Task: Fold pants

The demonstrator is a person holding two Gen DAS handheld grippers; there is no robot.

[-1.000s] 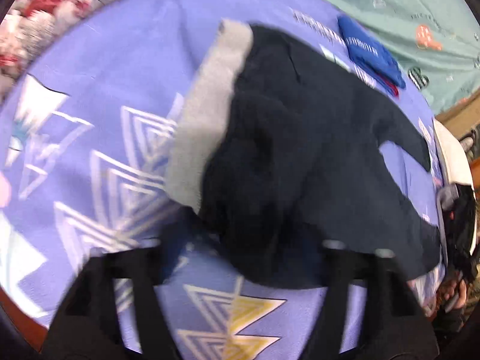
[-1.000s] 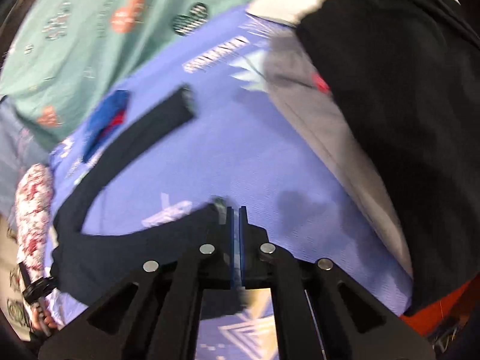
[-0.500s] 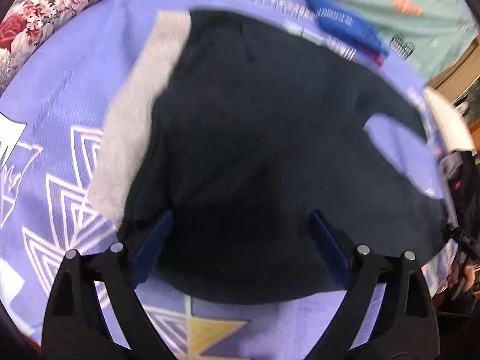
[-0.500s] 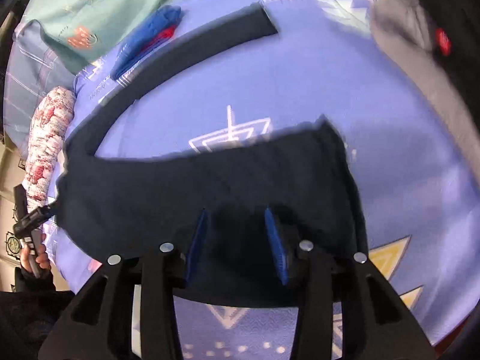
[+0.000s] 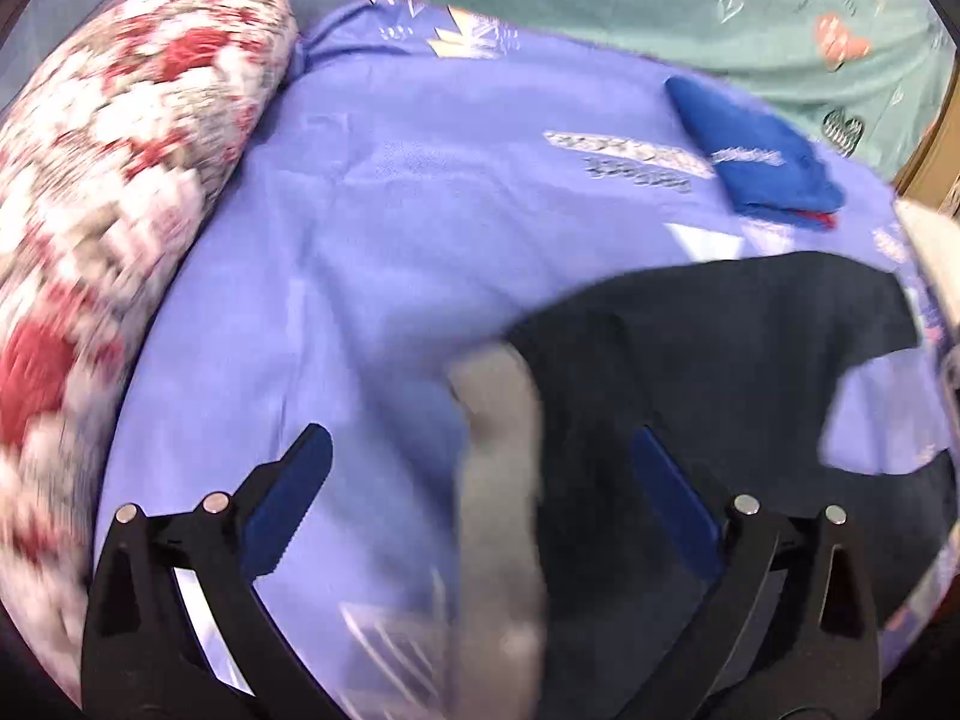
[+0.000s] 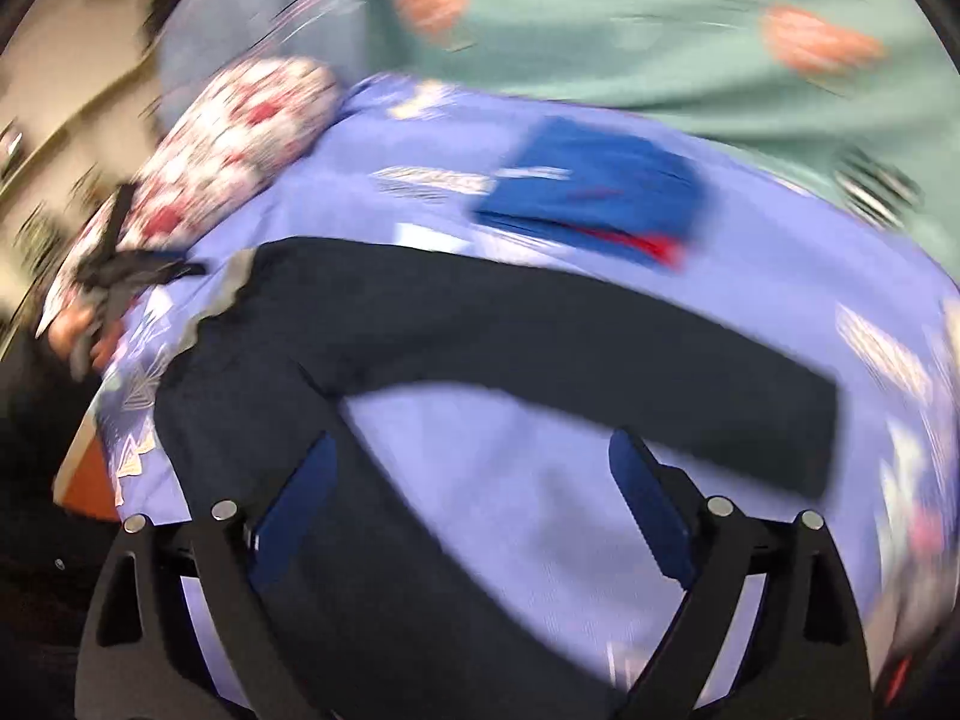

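Dark navy pants [image 6: 540,336] with a grey waistband [image 5: 498,480] lie spread on the purple bedspread [image 5: 390,210], their two legs forking apart. My left gripper [image 5: 480,480] hovers over the waistband end. Its jaws are opening wide, and the waistband lies below the gap without being pinched. My right gripper [image 6: 474,492] hangs above the fork of the legs, jaws opening. Only bare bedspread shows between its fingers, and one leg runs under the left finger [image 6: 300,498]. In the right wrist view the left gripper [image 6: 114,276] appears at the far left, held by a hand.
A floral bolster pillow [image 5: 120,180] lies along the left side of the bed. A folded blue garment [image 5: 756,162] rests beyond the pants. A teal printed sheet [image 5: 660,12] covers the area behind. The bed's orange edge [image 6: 84,480] shows at lower left.
The right gripper, earlier shut on the dark pant fabric, has let go, opened wide and swung away. The left gripper has opened further and shifted toward the waistband and pillow.
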